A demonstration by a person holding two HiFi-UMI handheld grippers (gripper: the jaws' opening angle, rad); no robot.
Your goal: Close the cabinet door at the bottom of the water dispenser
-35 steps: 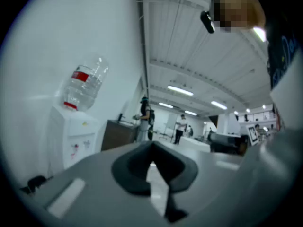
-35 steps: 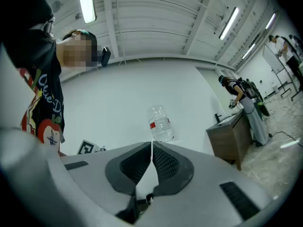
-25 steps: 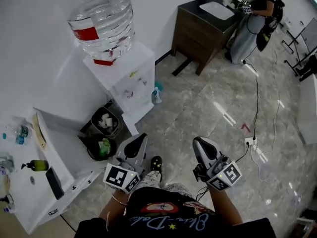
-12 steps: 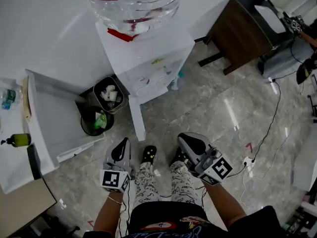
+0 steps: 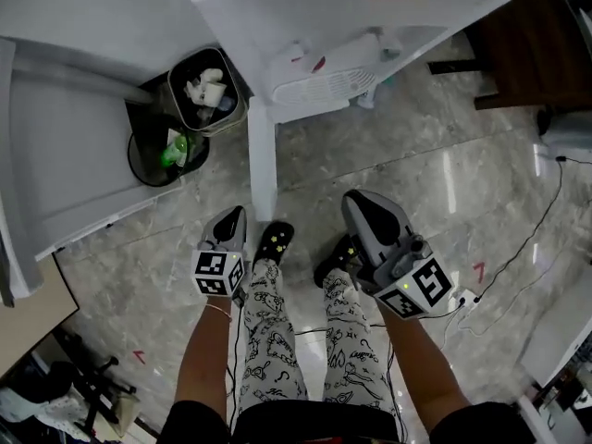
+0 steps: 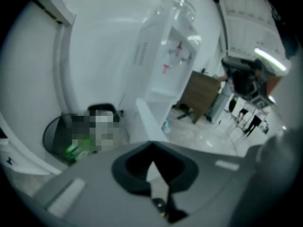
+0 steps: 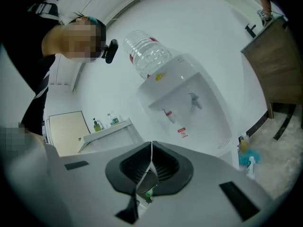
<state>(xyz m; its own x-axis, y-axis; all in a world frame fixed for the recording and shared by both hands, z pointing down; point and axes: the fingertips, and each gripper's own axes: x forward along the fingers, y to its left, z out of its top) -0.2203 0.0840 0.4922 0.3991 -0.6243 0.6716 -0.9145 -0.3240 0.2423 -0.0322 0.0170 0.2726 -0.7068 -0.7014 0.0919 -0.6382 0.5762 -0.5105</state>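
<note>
Bins [image 5: 205,89] two, open cabinet door [image 5: 262,160] one

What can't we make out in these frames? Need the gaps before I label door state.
- Cabinet inside: in the head view the top of the dispenser hides it; in the left gripper view the open door stands in front.
- Door handle: none shows; the door is edge-on in the head view.
- Bin contents: blurred in the left gripper view.
- Red label on the dispenser: too small to read in the right gripper view.
</note>
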